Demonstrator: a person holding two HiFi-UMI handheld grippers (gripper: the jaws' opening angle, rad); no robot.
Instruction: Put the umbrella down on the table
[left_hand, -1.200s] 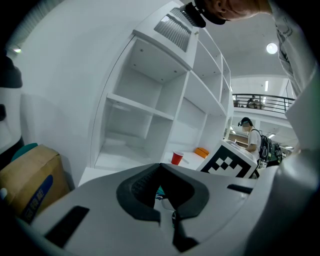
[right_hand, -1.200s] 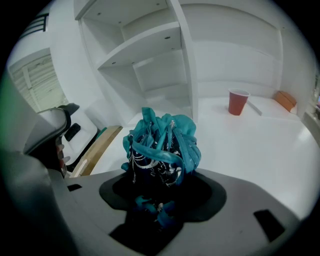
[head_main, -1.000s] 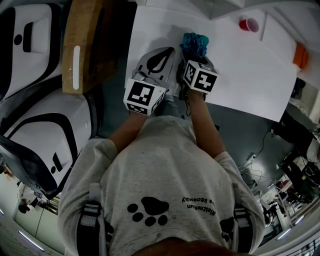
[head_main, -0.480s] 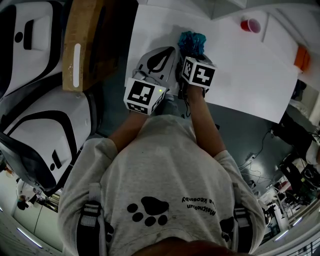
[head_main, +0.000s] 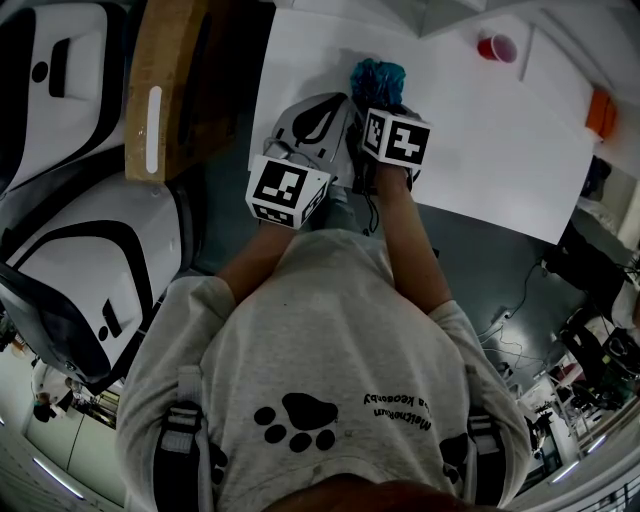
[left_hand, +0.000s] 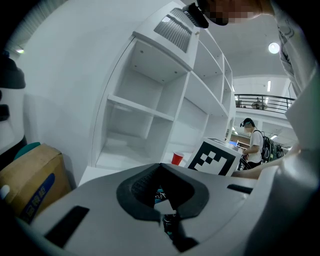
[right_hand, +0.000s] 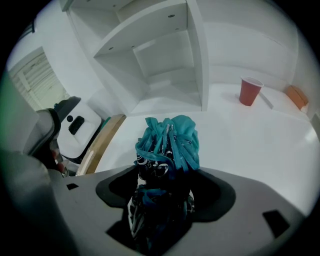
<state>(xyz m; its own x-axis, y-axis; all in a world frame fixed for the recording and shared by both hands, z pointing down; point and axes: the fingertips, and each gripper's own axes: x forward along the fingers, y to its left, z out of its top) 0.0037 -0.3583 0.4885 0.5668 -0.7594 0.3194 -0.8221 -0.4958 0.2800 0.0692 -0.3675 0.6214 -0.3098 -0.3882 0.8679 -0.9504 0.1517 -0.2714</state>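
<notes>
The folded teal and black umbrella (head_main: 378, 78) lies on the white table (head_main: 480, 130) near its front left part. In the right gripper view the umbrella (right_hand: 170, 145) runs lengthwise between the jaws of my right gripper (right_hand: 162, 200). Those jaws have just been opening, and dark gaps show on both sides of the bundle. From the head view, my right gripper (head_main: 376, 108) points steeply down at the umbrella's near end. My left gripper (head_main: 322, 118) hovers just left of it, shut on nothing. In its own view my left gripper (left_hand: 161, 175) shows a sliver of teal through the jaw pocket.
A red cup (head_main: 498, 48) stands at the table's far right, and an orange object (head_main: 601, 110) sits at its right edge. A cardboard box (head_main: 165, 80) is left of the table. White shelves (right_hand: 160, 55) rise behind it. White and black machines (head_main: 70, 230) stand at far left.
My right gripper has tilted a little, and its marker cube and the umbrella's top have shifted slightly left and farther up the picture. My left gripper has stayed put.
</notes>
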